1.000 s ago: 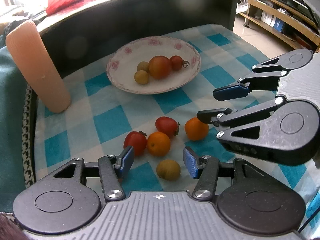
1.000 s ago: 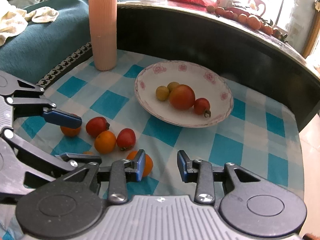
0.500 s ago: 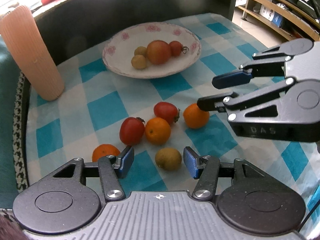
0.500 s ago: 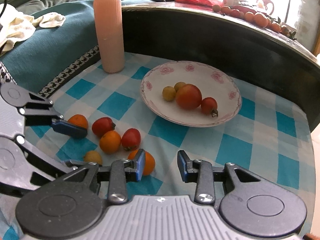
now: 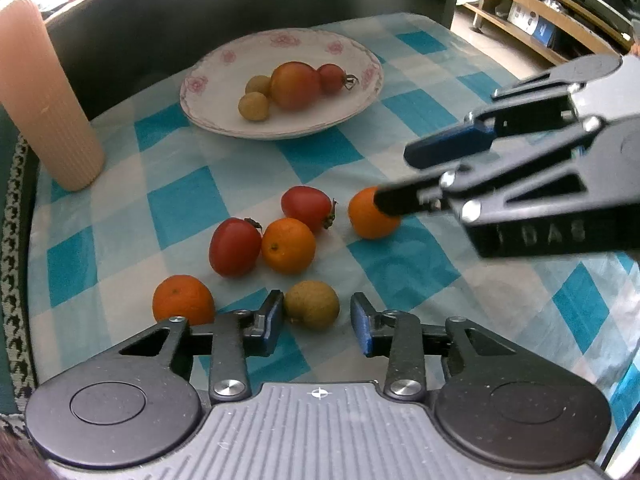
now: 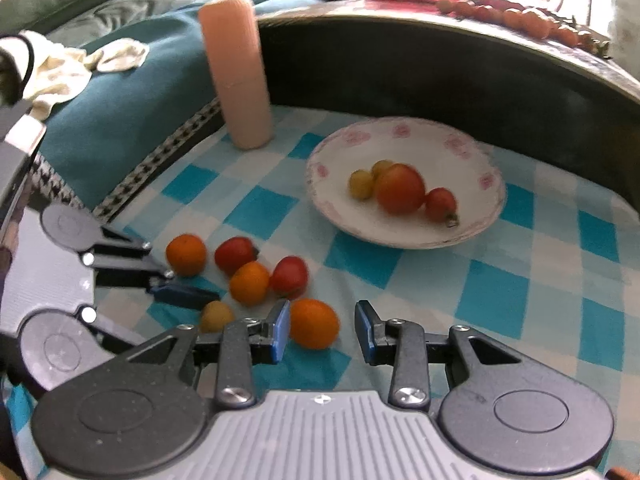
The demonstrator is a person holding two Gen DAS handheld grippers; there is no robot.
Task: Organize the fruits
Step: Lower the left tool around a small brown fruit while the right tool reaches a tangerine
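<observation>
Blue pads line both sets of jaws, and both stand apart with nothing clamped. The left gripper (image 5: 317,317) has the small tan fruit (image 5: 312,309) between its tips; the right gripper (image 6: 322,330) frames an orange (image 6: 313,323), which sits nearer its left pad.

That orange looks light and firm with a slightly pebbled skin, so I would take it across its widest part with modest pressure. The tan fruit is smaller and its shell seems thin; a gentle squeeze at the middle should do. Both are round and could roll on the checked cloth (image 5: 184,208).

Just beyond lie two tomatoes (image 5: 235,246) and two more oranges (image 5: 288,245), close together. The tomatoes look smooth and soft, easy to bruise or to let slip.

Farther back the plate (image 5: 360,92) already holds two tomatoes and two tan fruits. A ribbed pink cylinder (image 5: 44,96) stands to the left.

Raised letters on the right gripper's body read "DAS"; I see no other writing.
</observation>
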